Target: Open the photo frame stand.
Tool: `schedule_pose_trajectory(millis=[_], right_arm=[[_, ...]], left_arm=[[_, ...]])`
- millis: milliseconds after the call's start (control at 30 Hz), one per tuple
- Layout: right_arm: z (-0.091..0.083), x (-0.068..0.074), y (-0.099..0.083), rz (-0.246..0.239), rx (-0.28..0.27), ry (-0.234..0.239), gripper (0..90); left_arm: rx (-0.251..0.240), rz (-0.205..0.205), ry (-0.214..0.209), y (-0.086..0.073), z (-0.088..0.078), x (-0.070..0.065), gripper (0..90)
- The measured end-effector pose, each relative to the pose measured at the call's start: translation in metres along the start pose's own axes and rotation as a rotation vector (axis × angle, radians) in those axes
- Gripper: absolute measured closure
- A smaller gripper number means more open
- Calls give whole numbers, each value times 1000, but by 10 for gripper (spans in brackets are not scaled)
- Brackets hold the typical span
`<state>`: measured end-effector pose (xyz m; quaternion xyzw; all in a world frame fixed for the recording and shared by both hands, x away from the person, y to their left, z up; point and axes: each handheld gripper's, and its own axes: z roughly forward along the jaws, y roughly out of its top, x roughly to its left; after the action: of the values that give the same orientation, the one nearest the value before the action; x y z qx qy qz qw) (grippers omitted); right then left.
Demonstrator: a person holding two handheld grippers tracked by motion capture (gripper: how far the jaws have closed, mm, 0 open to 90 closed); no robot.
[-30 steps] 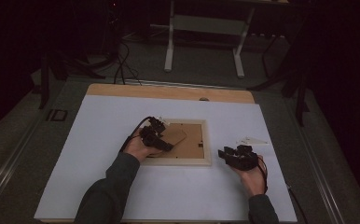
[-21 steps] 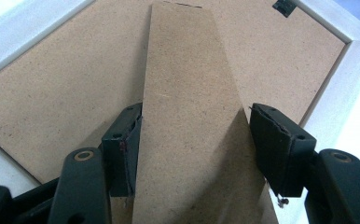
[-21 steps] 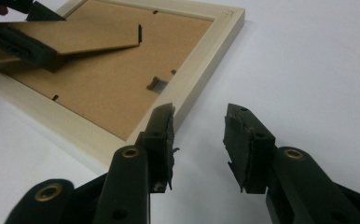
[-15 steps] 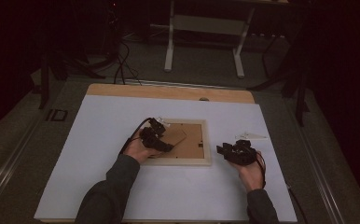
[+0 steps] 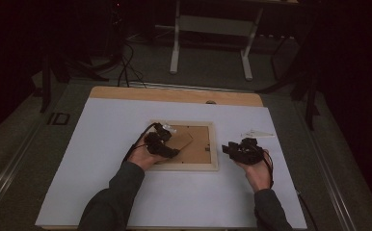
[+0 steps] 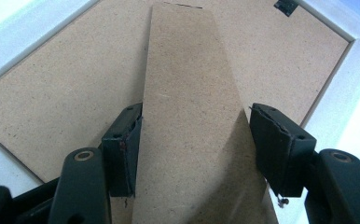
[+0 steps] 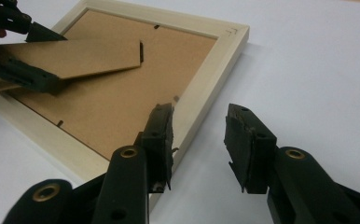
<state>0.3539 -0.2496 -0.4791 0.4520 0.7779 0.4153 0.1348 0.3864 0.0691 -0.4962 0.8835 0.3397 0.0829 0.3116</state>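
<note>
Left gripper (image 5: pixel 161 144) has its jaws spread around the frame's easel stand (image 6: pixel 192 116), probably to lift it, while the right gripper (image 7: pixel 199 140), jaws released, straddles the picture frame (image 7: pixel 215 79) edge to steady it.

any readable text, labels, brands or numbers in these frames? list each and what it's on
None readable.
A dark mark on the floor left of the table may be lettering, too small and dim to read.
The picture frame back, its fold-out stand, and both grippers, left and right, carry no print.
</note>
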Motion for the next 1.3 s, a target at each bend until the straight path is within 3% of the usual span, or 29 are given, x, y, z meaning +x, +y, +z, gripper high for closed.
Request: schedule_pose_trajectory(millis=[700,1300], right_arm=[[2,3,31,-30,-1,-13,583],[15,-5,44,2,18,-1,578]], left_arm=[[-70,50,85,-6,-10,-17,398],[-120,116,152,-12,-17,-30,398]])
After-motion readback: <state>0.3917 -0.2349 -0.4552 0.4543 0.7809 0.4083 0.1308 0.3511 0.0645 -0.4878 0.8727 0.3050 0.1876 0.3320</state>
